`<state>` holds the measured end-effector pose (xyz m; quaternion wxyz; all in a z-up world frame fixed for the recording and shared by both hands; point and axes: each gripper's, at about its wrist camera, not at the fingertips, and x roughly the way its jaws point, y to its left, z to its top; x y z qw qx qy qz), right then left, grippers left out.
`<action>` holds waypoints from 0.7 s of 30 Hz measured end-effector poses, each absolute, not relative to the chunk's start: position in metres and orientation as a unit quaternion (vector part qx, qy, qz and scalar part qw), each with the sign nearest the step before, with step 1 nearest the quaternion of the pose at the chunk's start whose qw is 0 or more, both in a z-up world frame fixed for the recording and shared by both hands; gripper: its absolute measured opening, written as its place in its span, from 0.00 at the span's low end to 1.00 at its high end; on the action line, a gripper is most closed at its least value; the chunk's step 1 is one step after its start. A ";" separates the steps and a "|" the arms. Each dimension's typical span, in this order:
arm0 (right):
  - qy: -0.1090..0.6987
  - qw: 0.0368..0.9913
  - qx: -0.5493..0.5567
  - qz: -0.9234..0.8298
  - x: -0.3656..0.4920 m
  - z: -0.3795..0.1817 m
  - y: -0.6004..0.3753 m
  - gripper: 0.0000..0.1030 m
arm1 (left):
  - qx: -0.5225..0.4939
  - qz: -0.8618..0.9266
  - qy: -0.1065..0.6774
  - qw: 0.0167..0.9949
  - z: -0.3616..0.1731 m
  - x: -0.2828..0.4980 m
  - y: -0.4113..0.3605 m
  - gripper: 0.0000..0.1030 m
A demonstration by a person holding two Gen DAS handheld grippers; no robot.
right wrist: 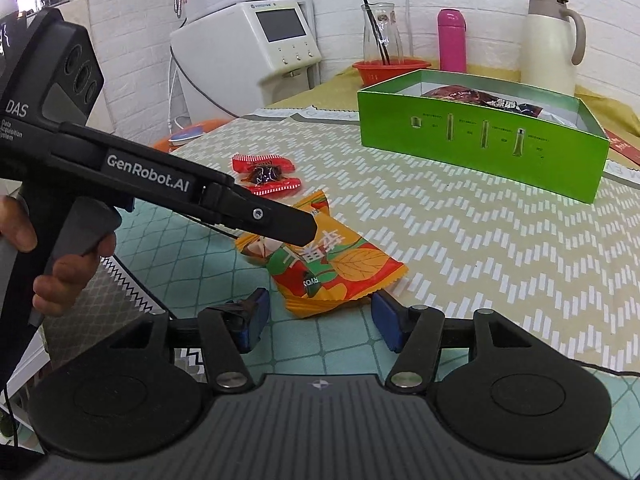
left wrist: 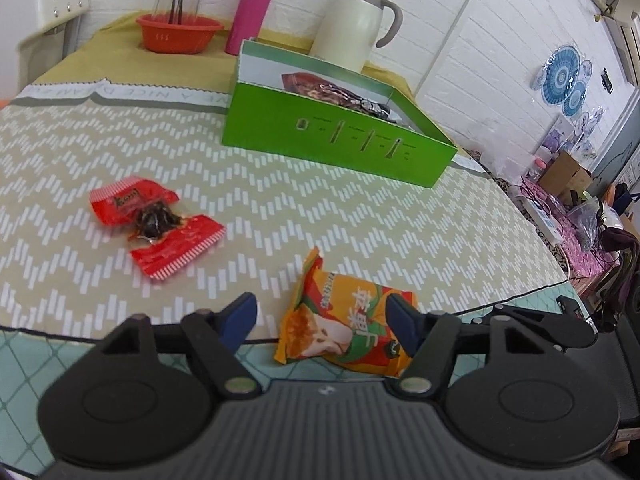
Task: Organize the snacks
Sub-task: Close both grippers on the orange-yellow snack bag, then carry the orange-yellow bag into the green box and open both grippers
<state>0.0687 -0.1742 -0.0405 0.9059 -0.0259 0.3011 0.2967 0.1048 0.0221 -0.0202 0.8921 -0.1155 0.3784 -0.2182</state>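
An orange snack packet (left wrist: 340, 332) lies at the near edge of the patterned mat, between the fingers of my left gripper (left wrist: 322, 320). The right finger overlaps the packet and the left finger stands clear of it, so the jaws are open. In the right wrist view the same orange packet (right wrist: 320, 256) lies just ahead of my right gripper (right wrist: 320, 308), which is open and holds nothing. A finger (right wrist: 280, 220) of the left gripper reaches over the packet's far end. A red snack packet (left wrist: 156, 224) lies further left on the mat. The green box (left wrist: 336, 140) behind holds dark wrapped snacks (left wrist: 336, 94).
Behind the box stand a cream jug (left wrist: 356, 24), a pink bottle (left wrist: 252, 12) and a red bowl (left wrist: 178, 32) holding a glass carafe. A white appliance (right wrist: 256, 44) stands beyond the table's left side. A hand (right wrist: 60, 272) grips the left tool's handle.
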 end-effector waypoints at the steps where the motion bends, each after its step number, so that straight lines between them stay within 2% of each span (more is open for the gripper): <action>1: 0.301 0.906 -0.024 0.296 0.069 -0.040 -0.174 0.93 | -0.117 -0.218 0.379 0.892 -0.021 0.106 0.022 0.66; 4: 0.300 0.907 -0.018 0.294 0.070 -0.040 -0.176 0.93 | -0.116 -0.218 0.376 0.893 -0.020 0.107 0.021 0.66; 6: 0.296 0.909 -0.015 0.292 0.069 -0.040 -0.177 0.93 | -0.114 -0.222 0.378 0.892 -0.021 0.109 0.021 0.60; 8: 0.292 0.911 -0.013 0.289 0.070 -0.039 -0.175 0.91 | -0.114 -0.230 0.385 0.886 -0.024 0.111 0.019 0.35; 9: 0.291 0.913 -0.013 0.287 0.071 -0.040 -0.175 0.77 | -0.112 -0.230 0.388 0.886 -0.026 0.111 0.017 0.33; 10: 0.292 0.912 -0.013 0.287 0.072 -0.041 -0.174 0.59 | -0.109 -0.228 0.387 0.887 -0.027 0.111 0.015 0.30; 11: 0.295 0.912 -0.014 0.286 0.074 -0.042 -0.173 0.57 | -0.109 -0.229 0.385 0.888 -0.027 0.110 0.015 0.26; 15: 0.292 0.913 -0.013 0.285 0.074 -0.042 -0.174 0.44 | -0.102 -0.229 0.377 0.892 -0.021 0.106 0.013 0.20; 21: 0.252 0.925 -0.029 0.282 0.075 -0.017 -0.177 0.43 | -0.098 -0.236 0.333 0.908 0.010 0.109 0.012 0.20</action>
